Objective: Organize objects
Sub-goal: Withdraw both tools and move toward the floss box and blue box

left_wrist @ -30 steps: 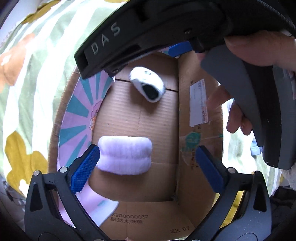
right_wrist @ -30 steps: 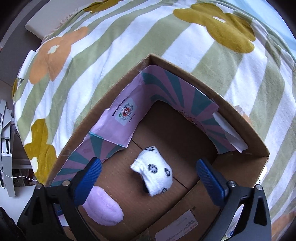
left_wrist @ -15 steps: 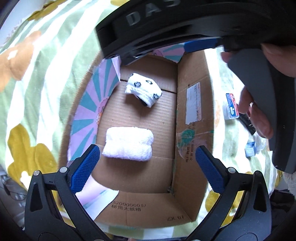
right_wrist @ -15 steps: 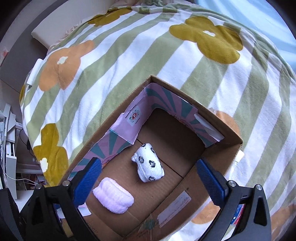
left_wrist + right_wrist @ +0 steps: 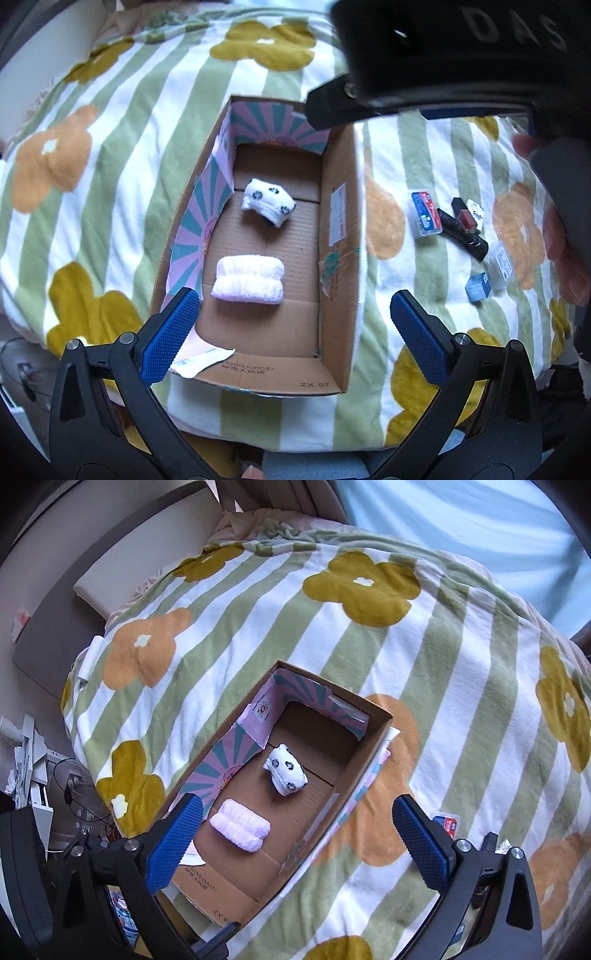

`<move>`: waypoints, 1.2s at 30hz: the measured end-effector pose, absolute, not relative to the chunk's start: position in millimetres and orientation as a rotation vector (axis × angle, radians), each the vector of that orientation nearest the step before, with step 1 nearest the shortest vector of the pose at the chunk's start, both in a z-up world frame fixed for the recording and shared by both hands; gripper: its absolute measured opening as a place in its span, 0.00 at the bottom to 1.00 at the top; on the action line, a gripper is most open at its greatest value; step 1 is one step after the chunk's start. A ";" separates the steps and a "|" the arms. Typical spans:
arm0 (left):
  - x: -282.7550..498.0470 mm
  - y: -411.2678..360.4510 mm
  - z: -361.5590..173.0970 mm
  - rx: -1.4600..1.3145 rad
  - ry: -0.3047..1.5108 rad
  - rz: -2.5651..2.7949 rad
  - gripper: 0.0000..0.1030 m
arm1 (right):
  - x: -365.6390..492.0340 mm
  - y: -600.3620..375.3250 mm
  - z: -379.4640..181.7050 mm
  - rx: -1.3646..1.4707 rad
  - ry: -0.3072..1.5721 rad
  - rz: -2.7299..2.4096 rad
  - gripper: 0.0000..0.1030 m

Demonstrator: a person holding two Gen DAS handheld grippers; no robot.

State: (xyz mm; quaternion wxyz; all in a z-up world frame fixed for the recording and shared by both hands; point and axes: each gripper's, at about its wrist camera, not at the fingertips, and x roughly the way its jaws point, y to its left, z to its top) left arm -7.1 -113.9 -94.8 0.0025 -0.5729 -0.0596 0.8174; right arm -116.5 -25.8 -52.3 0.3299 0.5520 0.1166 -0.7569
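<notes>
Box (image 5: 340, 236): open cardboard, lying on striped flowered blanket (image 5: 110, 192); purple and teal lining on left and far inner walls
Spotted sock (image 5: 268, 201): white with dark spots, rolled, on box floor toward far end
Pale roll (image 5: 248, 279): fluffy pinkish-white cloth, on box floor near front, apart from spotted sock
Small items (image 5: 454, 229): cards, dark strap, little blue box, scattered on blanket right of box
Left gripper (image 5: 293, 325): above front of box, jaws spread wide, holding nothing
Right gripper (image 5: 295, 834): above box, jaws spread wide, holding nothing
</notes>
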 end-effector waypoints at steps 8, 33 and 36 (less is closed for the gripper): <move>-3.4 -85.3 -60.7 -1.697 -0.138 2.568 1.00 | -97.4 56.9 -20.6 1.455 0.198 -2.138 0.99; -11.3 17.7 -19.6 -1.497 0.088 2.464 1.00 | -45.4 228.6 -2.1 1.402 -0.078 -2.469 0.99; -15.5 24.4 -21.4 -1.488 0.127 2.446 1.00 | -41.7 238.1 -6.1 1.397 -0.095 -2.477 0.99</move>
